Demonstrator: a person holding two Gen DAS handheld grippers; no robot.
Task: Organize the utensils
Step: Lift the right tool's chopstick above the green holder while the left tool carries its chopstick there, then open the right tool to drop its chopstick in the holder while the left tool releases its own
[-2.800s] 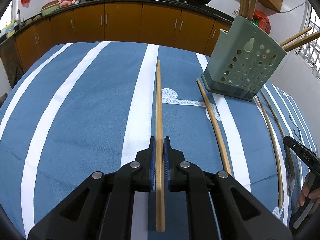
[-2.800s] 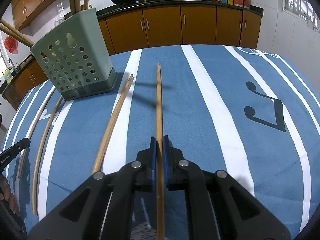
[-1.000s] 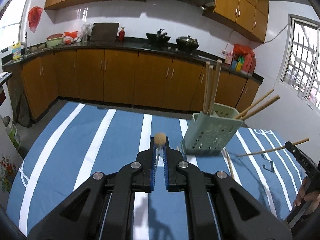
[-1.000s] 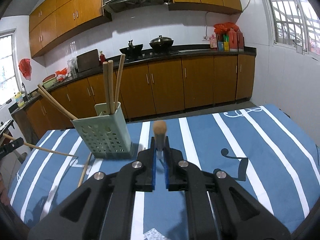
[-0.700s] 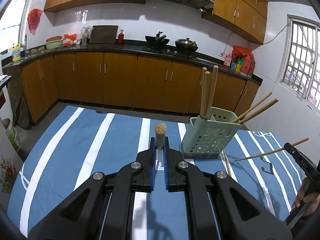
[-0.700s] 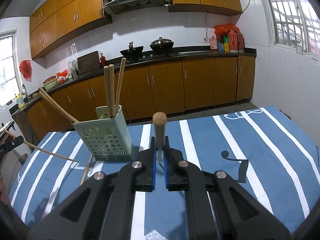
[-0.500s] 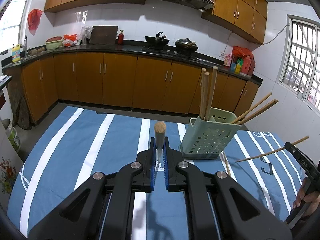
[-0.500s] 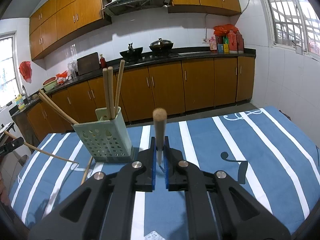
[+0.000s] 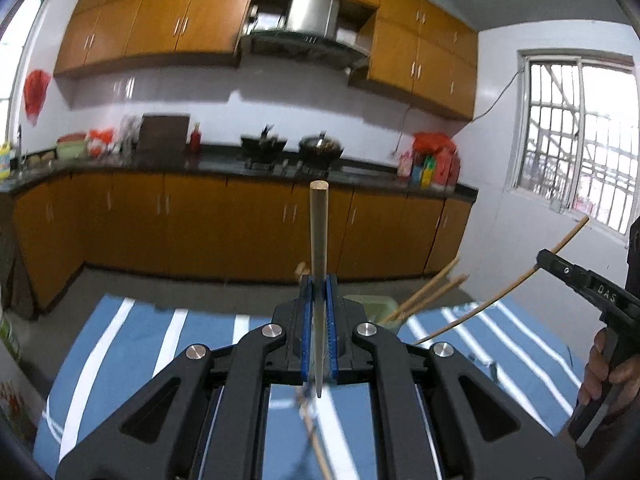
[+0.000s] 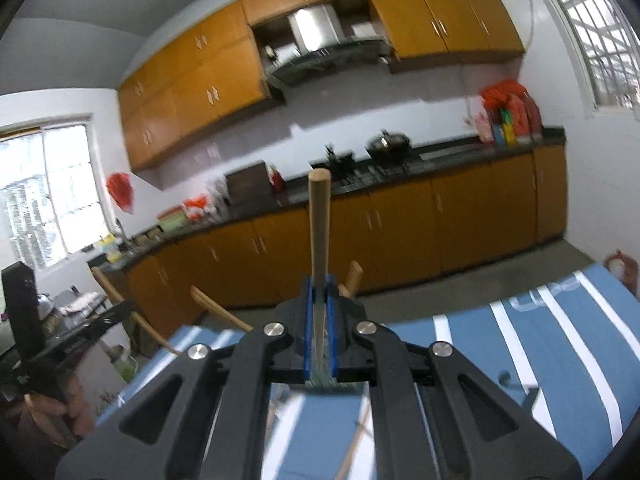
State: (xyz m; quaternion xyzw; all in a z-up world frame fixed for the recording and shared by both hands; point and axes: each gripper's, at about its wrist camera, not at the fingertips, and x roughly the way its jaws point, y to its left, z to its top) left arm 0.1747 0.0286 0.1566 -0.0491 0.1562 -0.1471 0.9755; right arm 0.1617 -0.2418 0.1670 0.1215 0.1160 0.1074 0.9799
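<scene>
A chopstick [image 9: 319, 240] is clamped upright between the blue pads of the left claw [image 9: 319, 320], blunt end up, its long axis running along the fingers. The green holder [image 9: 370, 307] is glimpsed just right of and below that claw, on the blue striped bench [image 9: 132, 344]. In the right claw [image 10: 319, 320] a second chopstick [image 10: 319, 236] is likewise pinched upright. The holder, probably hidden low behind these fingers, seems nearer the left claw; both sticks must be tipped downward.
</scene>
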